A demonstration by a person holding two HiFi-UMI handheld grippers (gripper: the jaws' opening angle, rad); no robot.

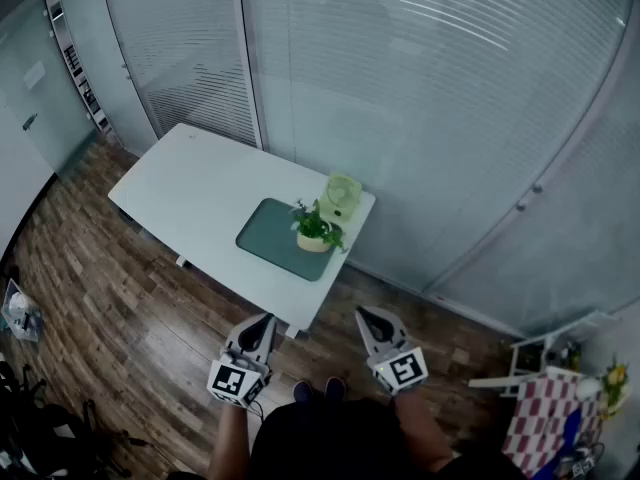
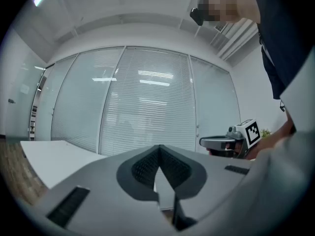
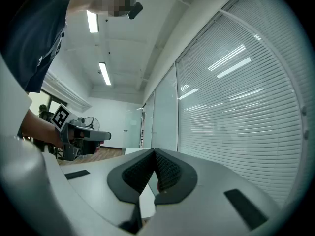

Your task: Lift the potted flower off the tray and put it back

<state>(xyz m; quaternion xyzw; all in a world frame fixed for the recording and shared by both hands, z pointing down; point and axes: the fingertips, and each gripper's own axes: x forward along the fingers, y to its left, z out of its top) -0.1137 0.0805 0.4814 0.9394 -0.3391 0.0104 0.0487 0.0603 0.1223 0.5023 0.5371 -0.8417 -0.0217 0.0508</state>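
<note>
In the head view a small potted flower [image 1: 315, 230] with green leaves stands in a cream pot on the right part of a dark green tray [image 1: 268, 234] that lies on a white table [image 1: 190, 198]. My left gripper [image 1: 266, 320] and my right gripper [image 1: 364, 314] hang level in front of the table's near edge, well short of the tray. Both are shut with nothing between their jaws. The left gripper view shows its closed jaws [image 2: 158, 149] and the right gripper [image 2: 231, 141] beside it. The right gripper view shows its closed jaws [image 3: 155, 154] and the left gripper [image 3: 81, 134].
A pale green appliance [image 1: 341, 197] stands on the table just behind the pot. Glass walls with blinds [image 1: 420, 88] run behind the table. Wood flooring [image 1: 120, 308] surrounds it. A checked cloth and a white rack [image 1: 545, 388] stand at the lower right.
</note>
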